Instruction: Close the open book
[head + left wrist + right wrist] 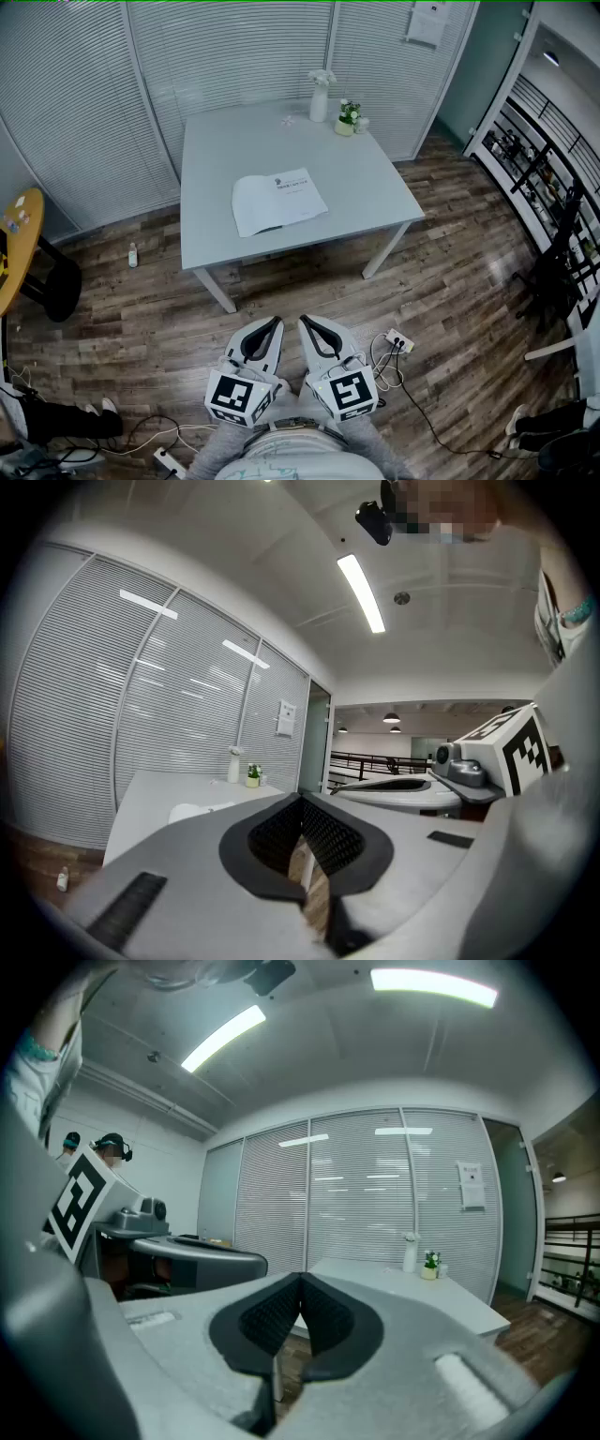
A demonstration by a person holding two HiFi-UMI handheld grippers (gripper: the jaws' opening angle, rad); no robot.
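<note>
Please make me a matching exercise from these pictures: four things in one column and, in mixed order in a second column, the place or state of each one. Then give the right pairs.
Column A
1. book
2. white vase
3. small bottle
4. left gripper

Column B
a. on the floor, left of the table in the head view
b. near the table's far edge
c. jaws shut, nothing between them
d. lying open in the middle of the table

Right pairs: 1-d, 2-b, 3-a, 4-c.
</note>
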